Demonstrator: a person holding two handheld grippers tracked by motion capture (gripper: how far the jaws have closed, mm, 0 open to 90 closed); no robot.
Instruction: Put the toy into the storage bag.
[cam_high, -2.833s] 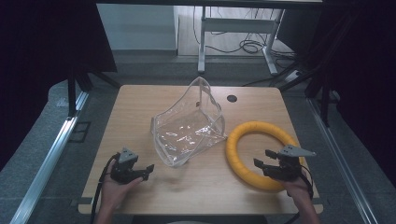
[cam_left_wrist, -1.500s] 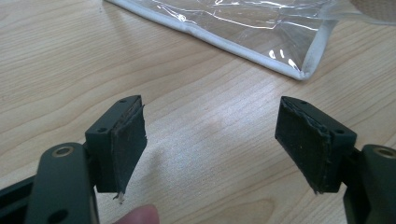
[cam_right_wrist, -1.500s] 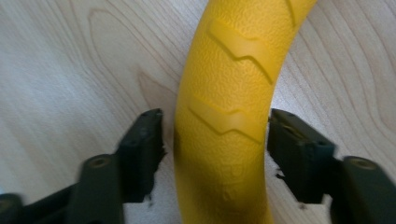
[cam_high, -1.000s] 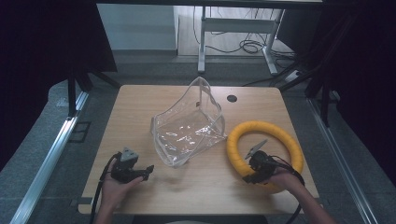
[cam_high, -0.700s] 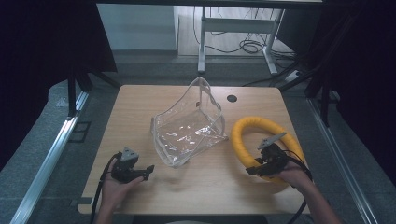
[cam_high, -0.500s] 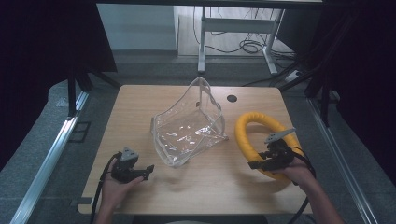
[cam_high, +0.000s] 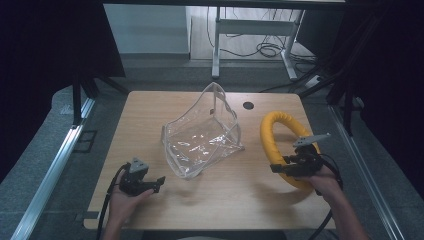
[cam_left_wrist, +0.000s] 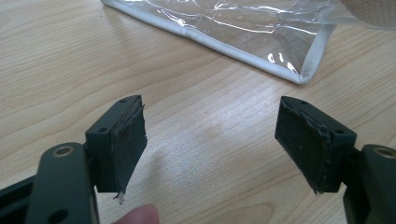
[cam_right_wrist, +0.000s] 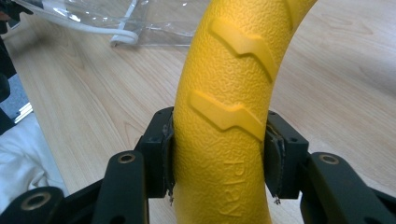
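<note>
Yellow ring, a textured foam hoop with raised chevron marks, was found tilted up on its edge at about 3 o'clock on the table, its near rim lifted clear of the wood. The right gripper was clamped on that near rim; in the right gripper view both pads pressed hard against the ring from either side. Judged purpose: gripping the rim lets the hoop be stood up and carried toward the bag.

Largest item noted was the wooden table, light-grained, with a round cable hole at about 1 o'clock. At centre lay a clear plastic zip bag with white edging, its mouth propped open toward 12 o'clock, apparently ready to receive the ring. Its white-trimmed corner appeared in the left gripper view.

The left gripper rested at about 7 o'clock, near the bag but not touching it, jaws apart over bare wood with nothing between them, presumably waiting to steady the bag.

Surroundings were dim: grey floor, a metal rail at 9 o'clock, a desk frame with loose cables at 12 o'clock.
</note>
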